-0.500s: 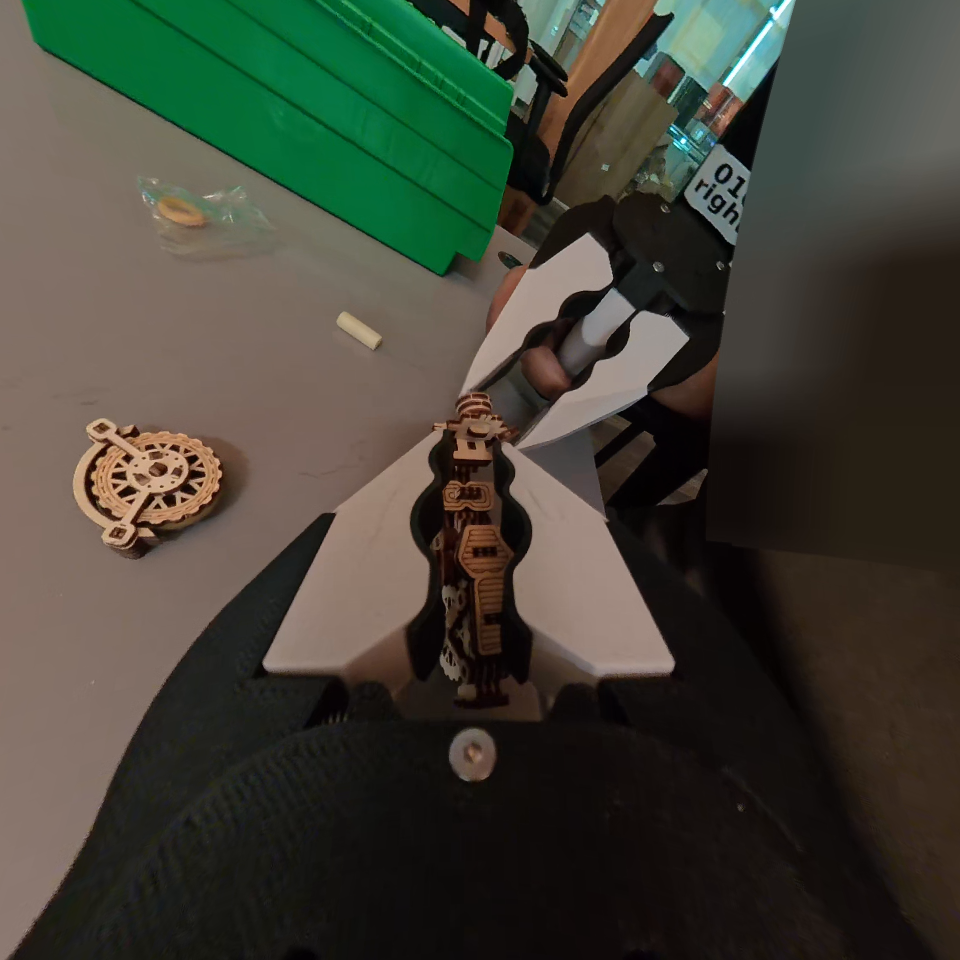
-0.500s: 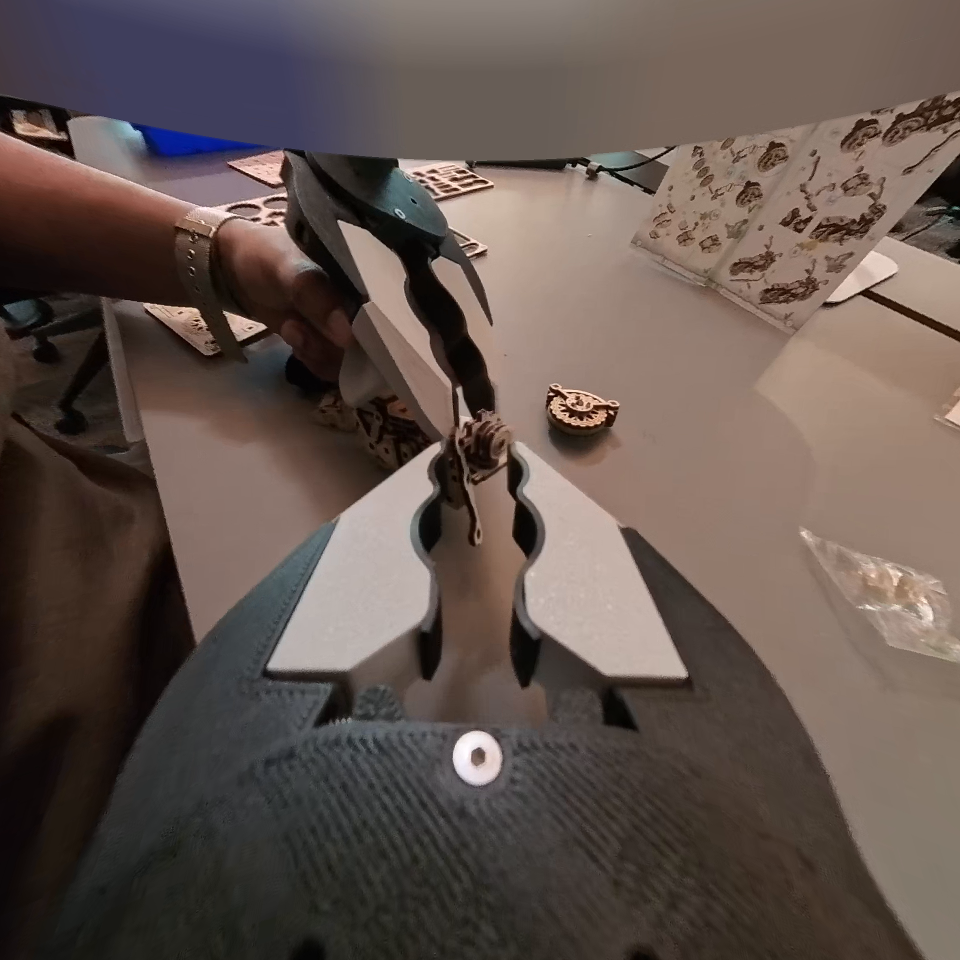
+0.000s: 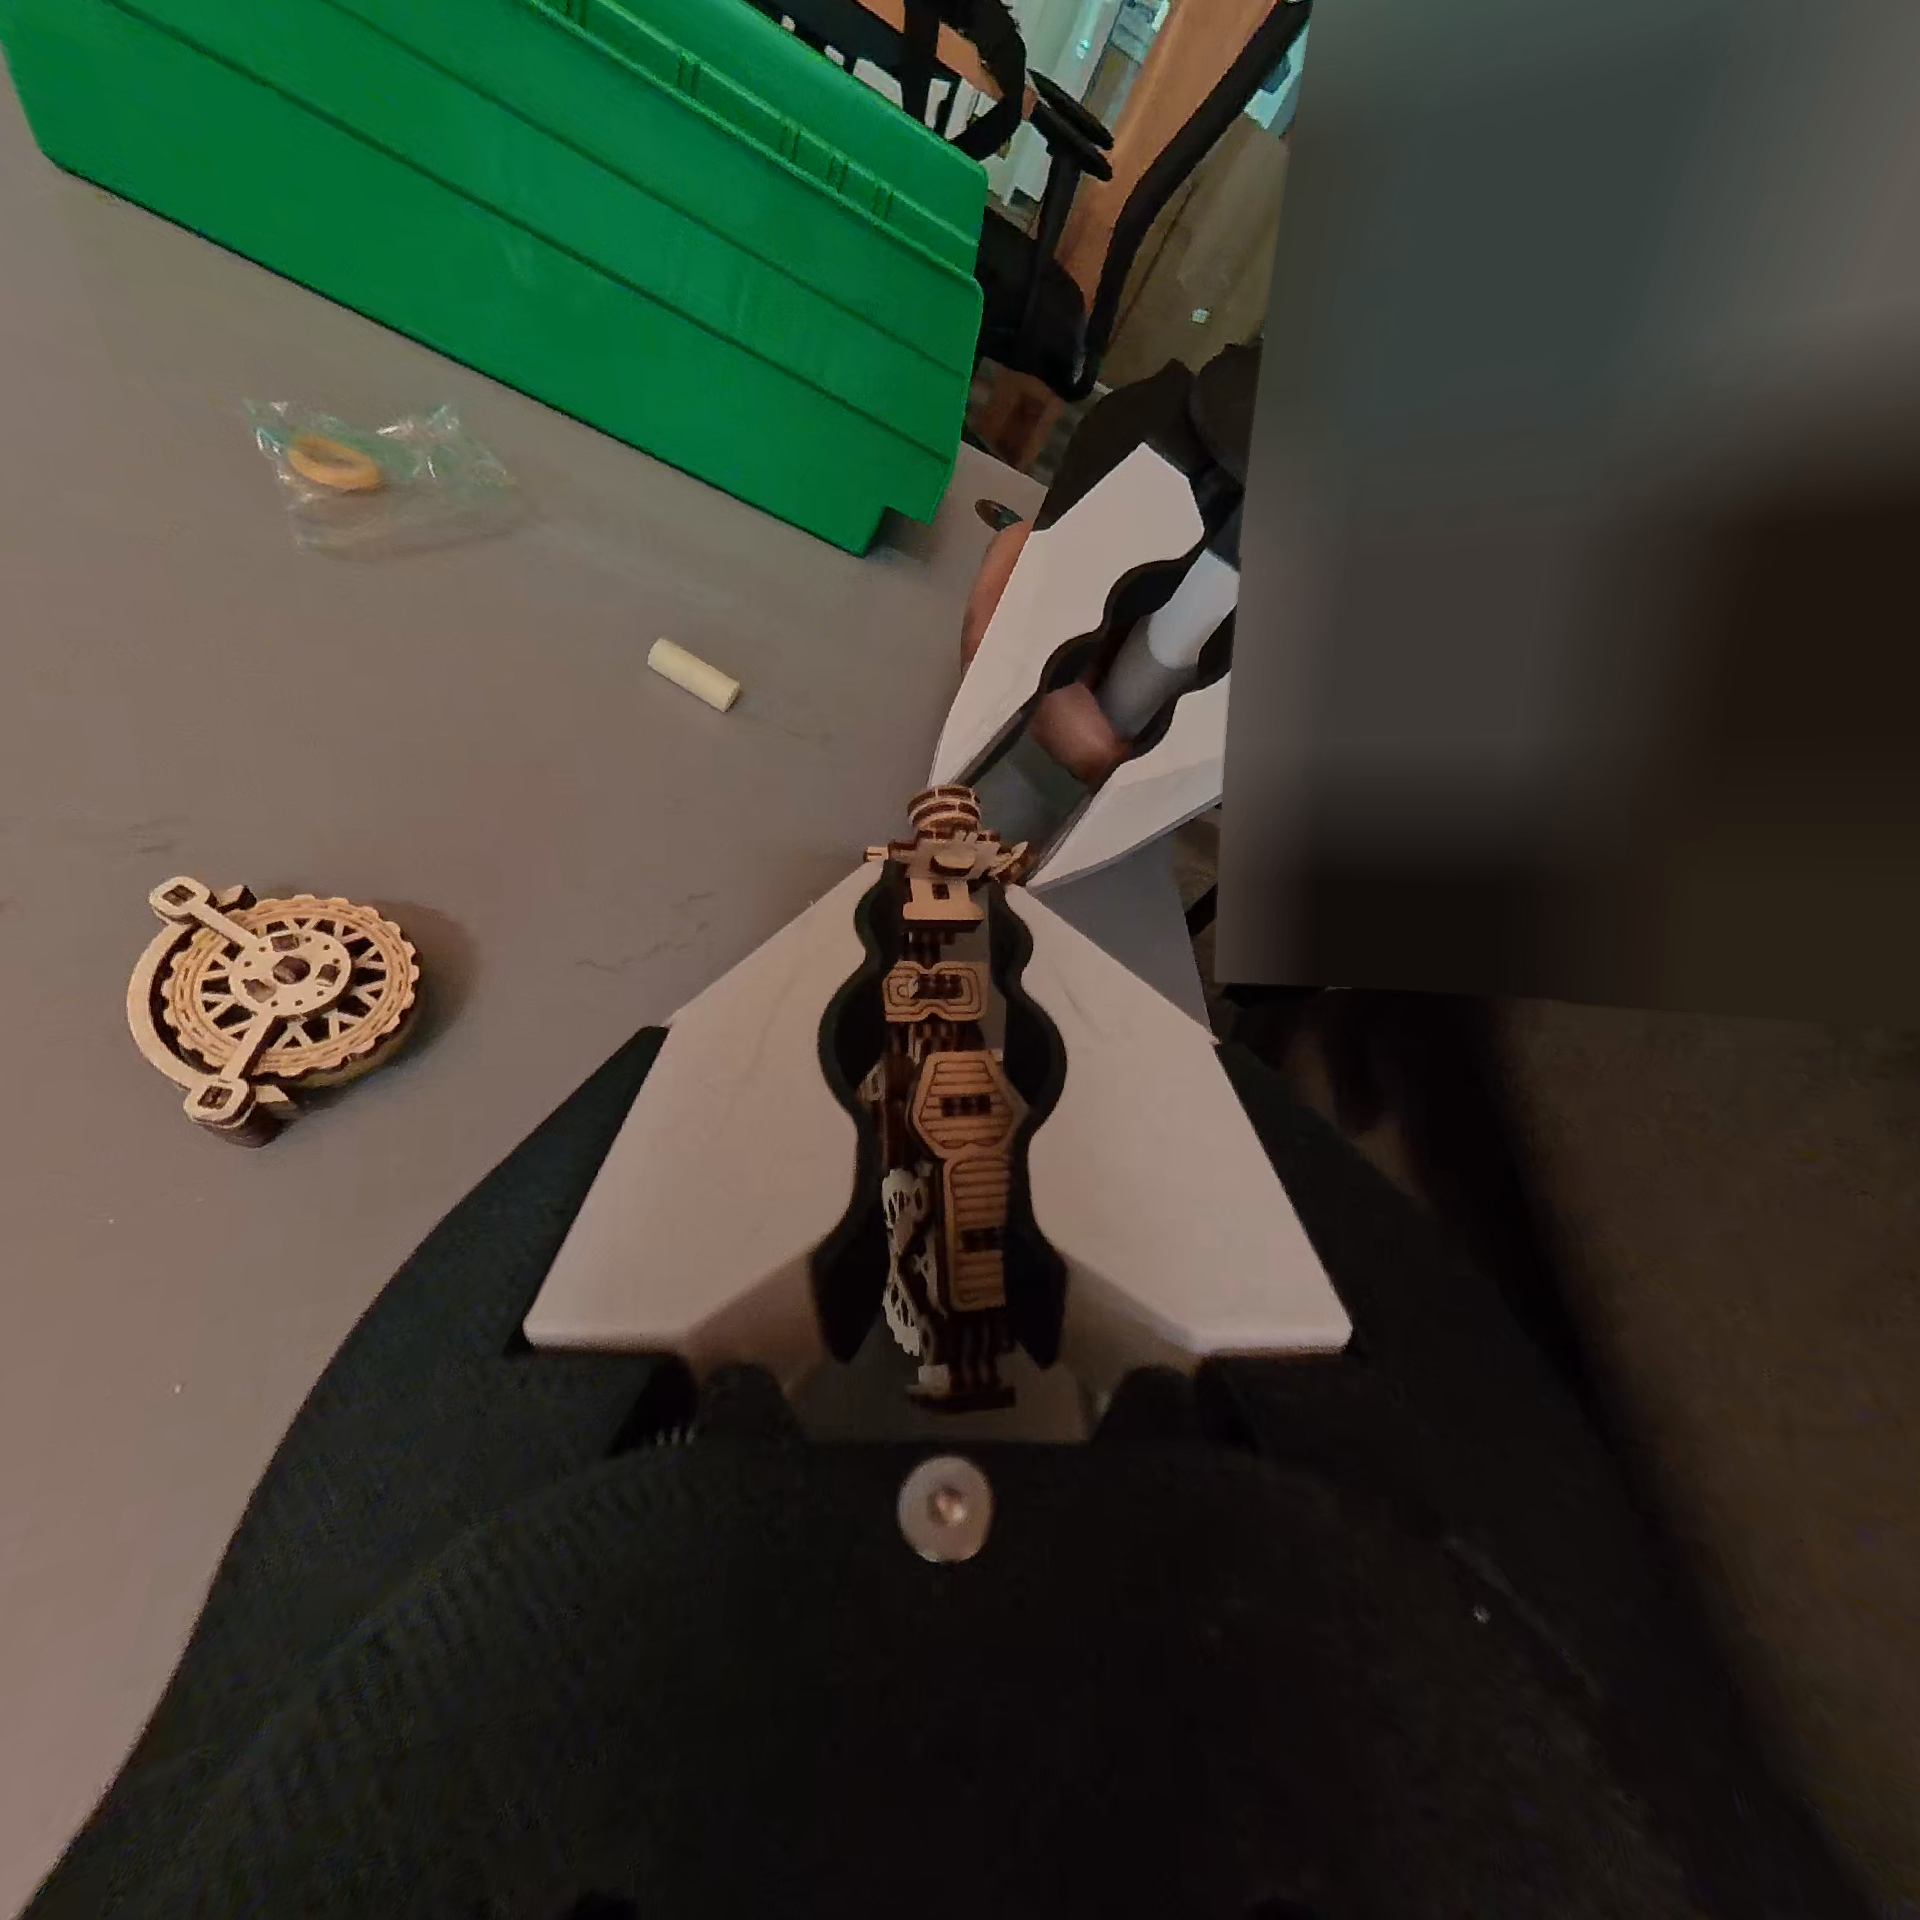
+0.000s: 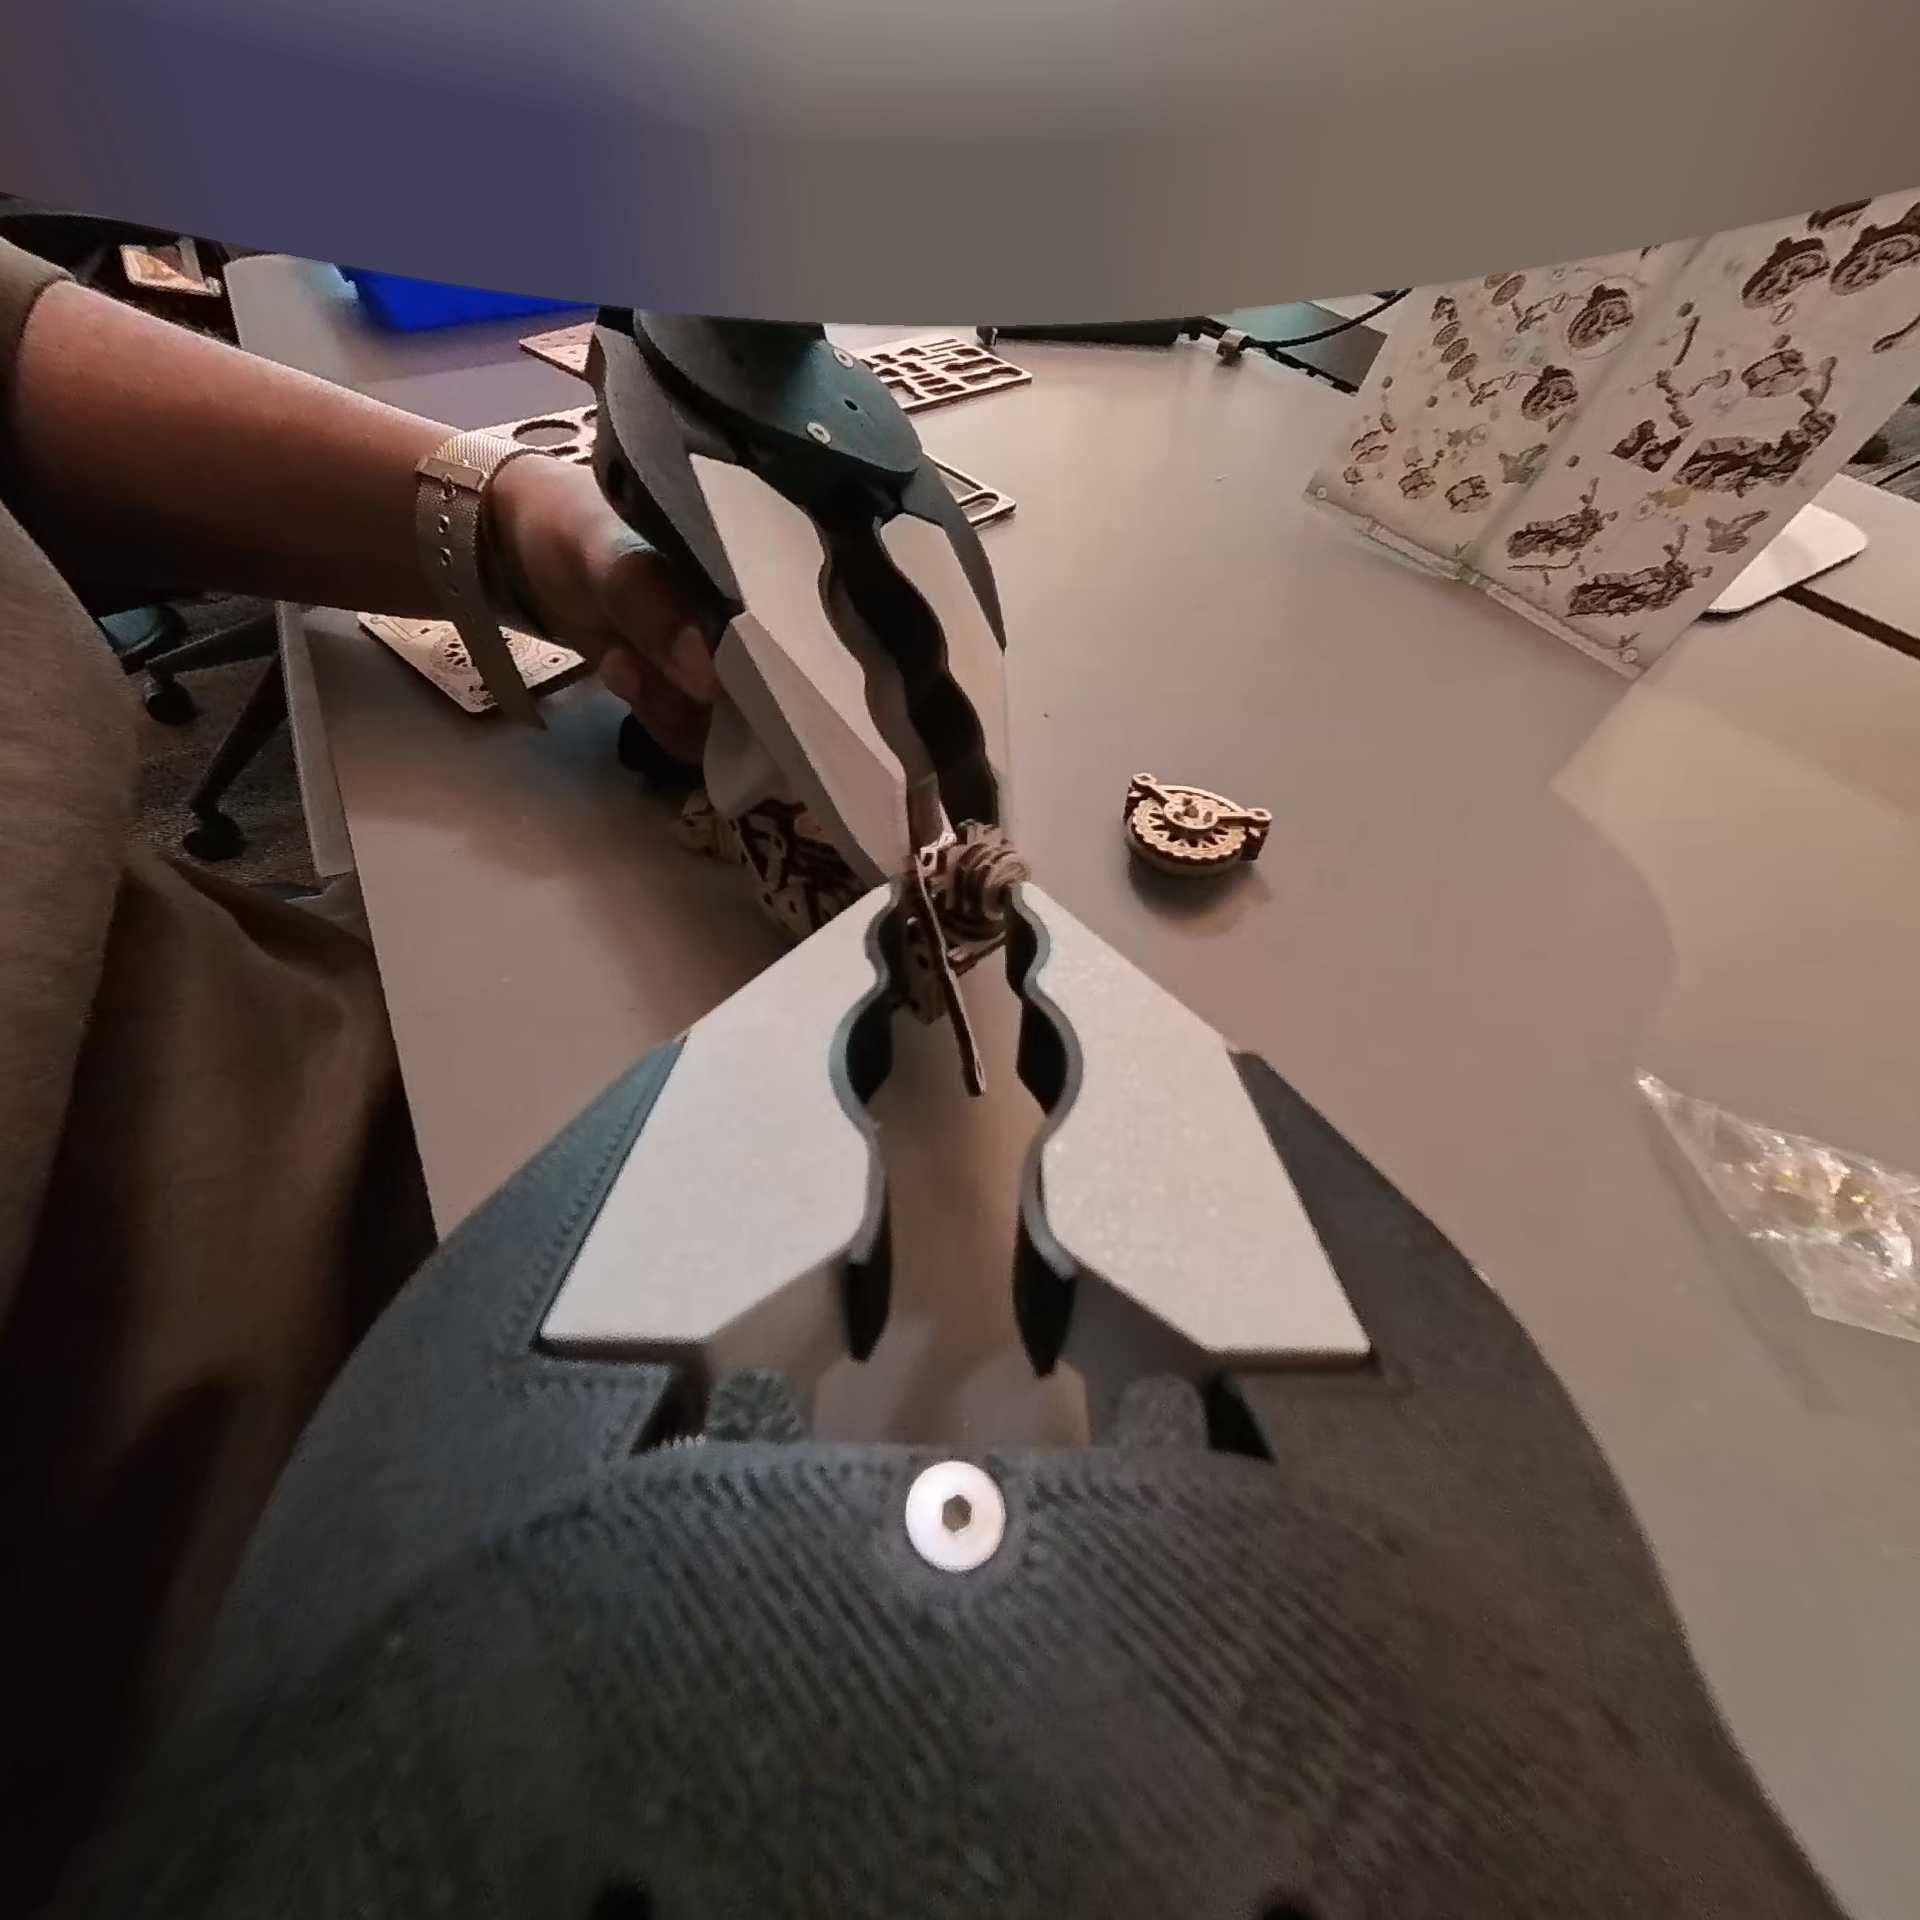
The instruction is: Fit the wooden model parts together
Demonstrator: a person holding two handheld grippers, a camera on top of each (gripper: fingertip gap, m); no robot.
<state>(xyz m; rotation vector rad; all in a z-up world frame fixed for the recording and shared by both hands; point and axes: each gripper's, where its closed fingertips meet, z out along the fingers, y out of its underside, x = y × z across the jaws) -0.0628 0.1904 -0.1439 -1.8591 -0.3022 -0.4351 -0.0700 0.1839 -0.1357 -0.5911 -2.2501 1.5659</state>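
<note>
My left gripper (image 3: 943, 896) is shut on a long layered wooden model (image 3: 961, 1132) that fills the gap between its fingers. My right gripper (image 4: 951, 902) is shut on a small wooden part with a gear-like knob and a thin strip (image 4: 964, 940). The two grippers meet tip to tip above the grey table (image 3: 520, 831). The small part touches the model's front end (image 3: 943, 847). In the right wrist view the left gripper (image 4: 940, 800), held by a hand, points down at my tips, and the model's lower side (image 4: 774, 847) shows under its finger. The right gripper's fingers (image 3: 1049, 665) show in the left wrist view.
A wooden wheel assembly (image 3: 275, 997) (image 4: 1195, 823) lies on the table. A green bin (image 3: 582, 239), a bag with a ring (image 3: 348, 468) and a small cream cylinder (image 3: 693, 673) lie beyond. An instruction sheet (image 4: 1621, 416), a clear bag (image 4: 1808, 1216) and wooden part sheets (image 4: 940, 364) sit around. My left and right fingertips are right by each other.
Almost nothing has changed. Both grippers stay shut and tip to tip, with only a slight shift of the views.
</note>
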